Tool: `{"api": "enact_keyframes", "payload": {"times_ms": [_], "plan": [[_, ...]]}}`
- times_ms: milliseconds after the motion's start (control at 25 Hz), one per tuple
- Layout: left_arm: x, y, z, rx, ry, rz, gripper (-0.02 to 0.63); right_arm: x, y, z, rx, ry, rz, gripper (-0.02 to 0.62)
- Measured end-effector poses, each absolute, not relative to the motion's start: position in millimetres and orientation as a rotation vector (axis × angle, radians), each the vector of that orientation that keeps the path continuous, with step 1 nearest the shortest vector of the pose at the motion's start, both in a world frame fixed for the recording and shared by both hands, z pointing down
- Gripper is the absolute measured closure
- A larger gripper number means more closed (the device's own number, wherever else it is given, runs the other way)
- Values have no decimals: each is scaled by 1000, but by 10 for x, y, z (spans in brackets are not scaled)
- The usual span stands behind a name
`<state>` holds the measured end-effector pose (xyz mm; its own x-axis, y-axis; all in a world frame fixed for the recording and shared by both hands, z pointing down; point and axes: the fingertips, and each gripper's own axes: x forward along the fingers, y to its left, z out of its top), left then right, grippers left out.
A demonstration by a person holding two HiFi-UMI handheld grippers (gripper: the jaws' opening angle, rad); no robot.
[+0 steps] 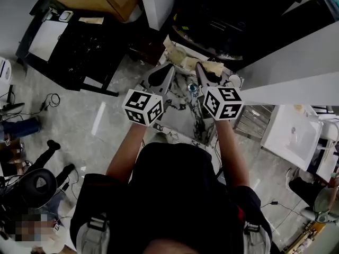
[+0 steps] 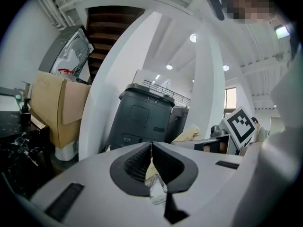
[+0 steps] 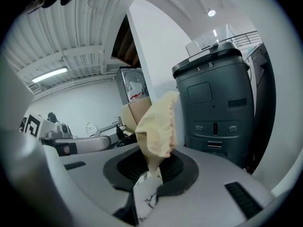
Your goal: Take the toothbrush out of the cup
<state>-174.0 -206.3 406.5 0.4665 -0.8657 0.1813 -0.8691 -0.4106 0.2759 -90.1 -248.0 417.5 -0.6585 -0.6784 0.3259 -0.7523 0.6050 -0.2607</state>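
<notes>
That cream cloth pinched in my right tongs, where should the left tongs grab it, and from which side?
Probably the loose end of the cream cloth that sticks out past the right tongs. It stands free as a thin folded flap, so the left tongs, now shut, should open and come from the left, closing across its flat faces.

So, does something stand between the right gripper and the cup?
Yes. The right gripper is shut on a beige cloth that fills its jaws. What may be the cup sits beside it, too small to tell.
</notes>
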Motion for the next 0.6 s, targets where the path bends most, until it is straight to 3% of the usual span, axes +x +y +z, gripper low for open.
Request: {"api": "enact_keyframes", "payload": {"times_ms": [600], "plan": [[-2008, -2367, 4445, 2350, -1330, 34, 594, -1103, -2706, 4417, 1267, -2556, 610, 515]]}}
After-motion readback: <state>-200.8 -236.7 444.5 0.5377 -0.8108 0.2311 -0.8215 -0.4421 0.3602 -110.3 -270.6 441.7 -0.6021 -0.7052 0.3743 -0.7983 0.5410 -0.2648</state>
